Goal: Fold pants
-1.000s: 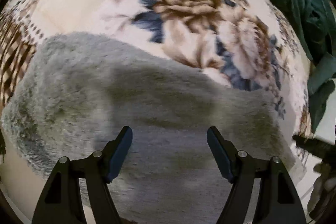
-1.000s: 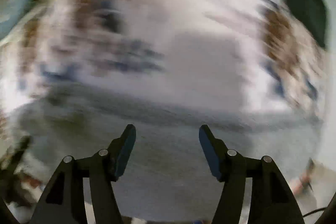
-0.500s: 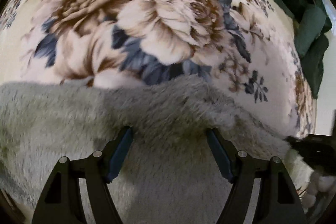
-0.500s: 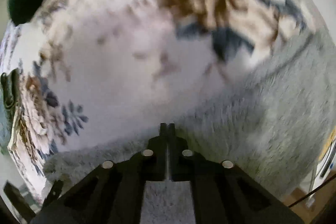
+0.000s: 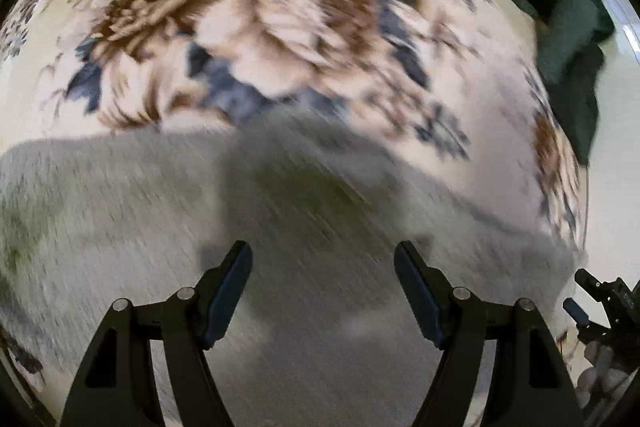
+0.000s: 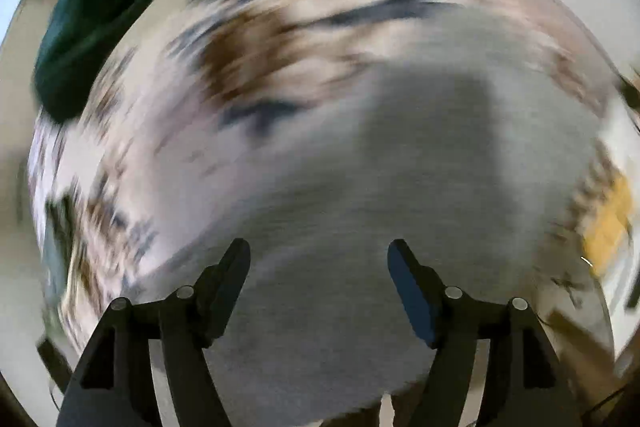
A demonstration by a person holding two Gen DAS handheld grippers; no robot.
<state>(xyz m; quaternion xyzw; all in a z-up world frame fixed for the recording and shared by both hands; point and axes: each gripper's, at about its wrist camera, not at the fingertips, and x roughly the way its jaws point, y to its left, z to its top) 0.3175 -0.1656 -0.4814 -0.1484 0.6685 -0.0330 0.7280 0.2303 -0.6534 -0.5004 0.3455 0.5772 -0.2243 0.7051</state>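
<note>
Right gripper (image 6: 318, 267) lets go: its jaws, pressed together on the edge of the grey fleece pants (image 6: 360, 247) half a second ago, now stand wide apart with nothing between them, above the fabric. Left gripper (image 5: 323, 271) has lifted back, and the far fold it was nosing into now lies well ahead of its tips.

Both views are evenly lit by soft, bright light, without glare. Motion blur smears each picture, heavier in the right wrist view, where the floral blanket (image 6: 280, 39) dissolves into streaks. A dark shadow falls on the grey fleece pants (image 5: 304, 195) at centre, toward 12 o'clock. Fisheye curvature bends the edges into a black rim. Only the hand-held gripper fingers (image 5: 228, 287) stay sharp.
</note>
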